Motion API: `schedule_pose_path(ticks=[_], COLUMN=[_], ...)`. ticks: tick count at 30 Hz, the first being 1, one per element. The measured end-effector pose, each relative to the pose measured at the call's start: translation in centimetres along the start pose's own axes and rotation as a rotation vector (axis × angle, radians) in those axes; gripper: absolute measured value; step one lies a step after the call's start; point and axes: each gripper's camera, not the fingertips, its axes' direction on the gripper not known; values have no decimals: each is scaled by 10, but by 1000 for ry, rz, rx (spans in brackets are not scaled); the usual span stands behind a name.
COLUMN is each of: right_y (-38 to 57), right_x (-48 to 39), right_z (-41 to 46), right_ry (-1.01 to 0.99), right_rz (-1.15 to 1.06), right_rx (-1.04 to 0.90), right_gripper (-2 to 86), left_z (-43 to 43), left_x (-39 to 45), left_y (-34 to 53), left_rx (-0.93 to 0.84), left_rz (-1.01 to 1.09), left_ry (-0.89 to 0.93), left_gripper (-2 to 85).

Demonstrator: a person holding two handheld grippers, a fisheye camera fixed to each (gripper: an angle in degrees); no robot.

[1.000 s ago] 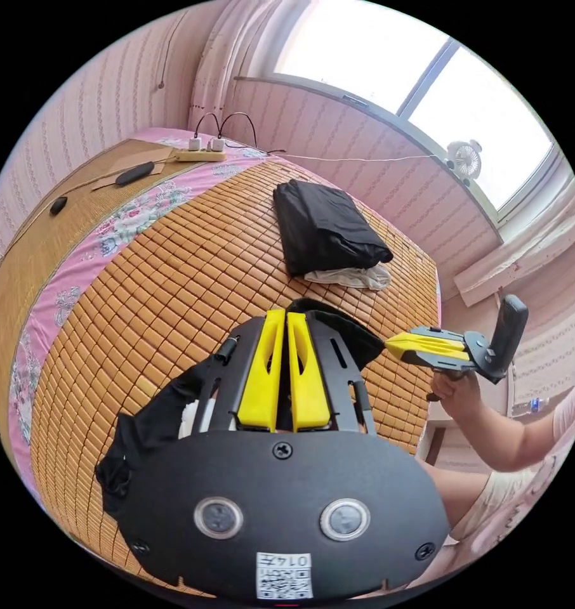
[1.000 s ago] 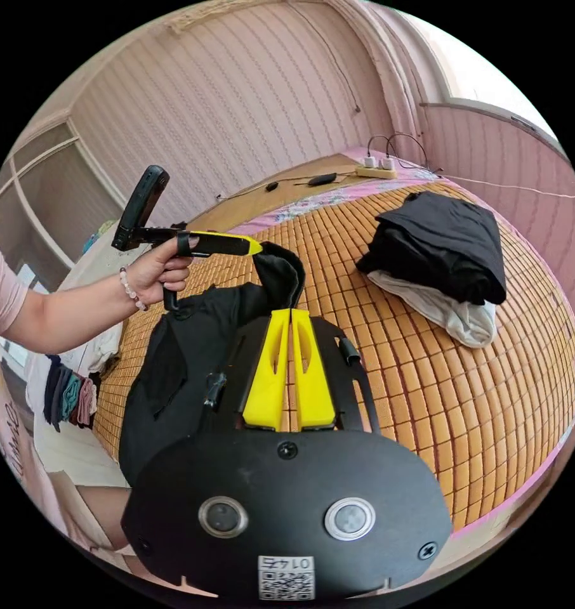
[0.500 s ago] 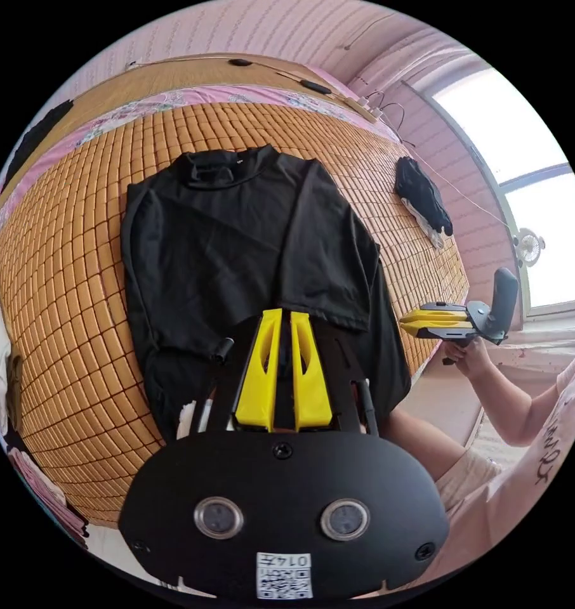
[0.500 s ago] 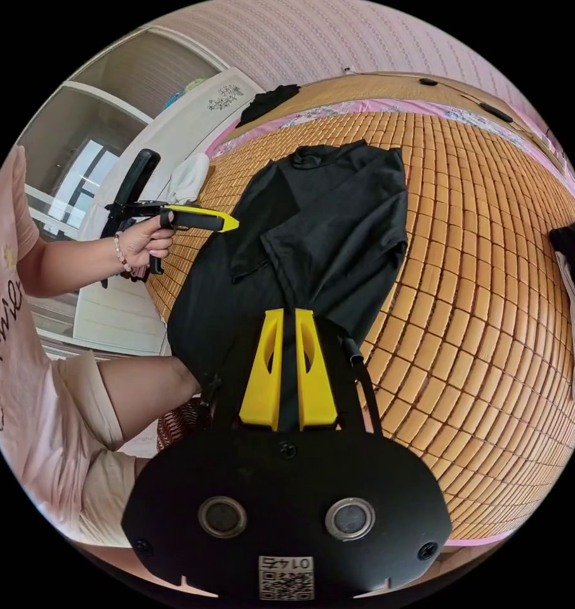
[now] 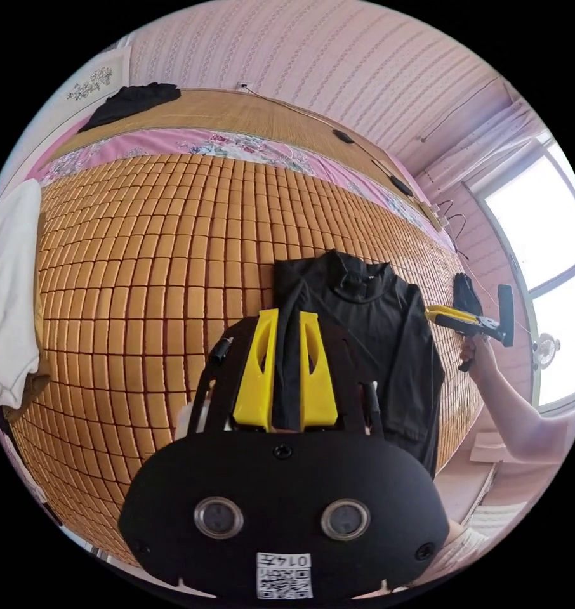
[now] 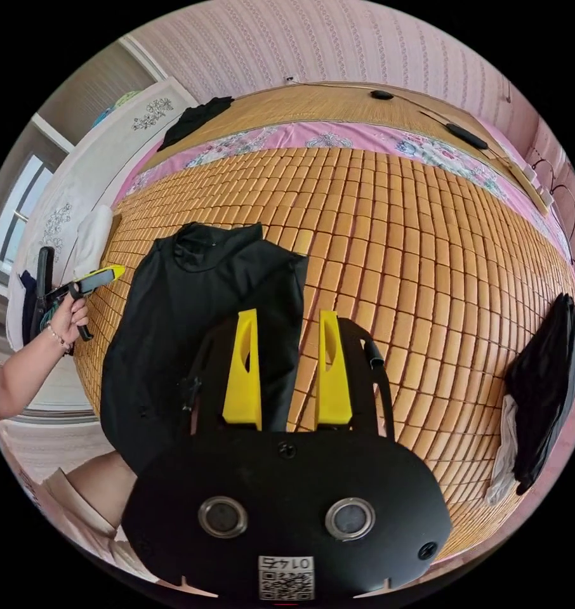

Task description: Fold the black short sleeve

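The black short sleeve shirt (image 5: 370,330) lies flat on the bamboo mat (image 5: 160,254), collar at the far end, one side folded over the body, hem hanging over the near edge. My left gripper (image 5: 289,320) hovers over the shirt's left edge, jaws slightly parted, a strip of black fabric showing in the gap. In the right gripper view the left gripper (image 6: 113,273) sits just off the shirt (image 6: 192,304), held by a hand. My right gripper (image 6: 289,320) is wide open above the shirt's right edge, gripping nothing. The right gripper (image 5: 435,311) also appears beside the shirt.
A pile of black and white clothes (image 6: 544,374) lies at the mat's right side. A white cloth (image 5: 8,304) hangs at the left edge, and a black garment (image 6: 192,117) lies at the far corner. A power strip (image 6: 535,184) sits near the wall. The person's leg (image 6: 103,488) is at the near edge.
The shirt went from being held up by both shut grippers to lying on the mat. The right jaws opened wide, the left jaws parted, and both grippers drew apart.
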Motion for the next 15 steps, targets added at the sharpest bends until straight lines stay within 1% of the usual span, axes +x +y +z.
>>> schedule_pose_path(ticks=[1,3,5,7,9,12,15], right_y=[-7,-26,-31,-34,-35,-39,-45], right_x=[2,12,26,46,69,90,111], right_z=[7,22,12,2,-6,-12,-22], right_ry=[6,20,-29,-97,-157,-184,-227], right_rz=[12,38,58,105,152,188,245], right_rx=[-23,-81,-20,1,25,41,82], right_gripper=[104,49,25,17,11,7,5], left_z=[4,8,11,18,15,-11,-41], left_x=[-7,-12,-13,-11,-9,-15,-37], left_y=[-14,-32,-48,-66,-76,-91,-104], left_rx=[-15,-37,-67,-150,-186,-143,-87], left_rz=[-5,-7,0,45,95,84,-23], left_ry=[14,84,109,51,2,-10,73], left_gripper=[87,98,93,45,12,-5,-9])
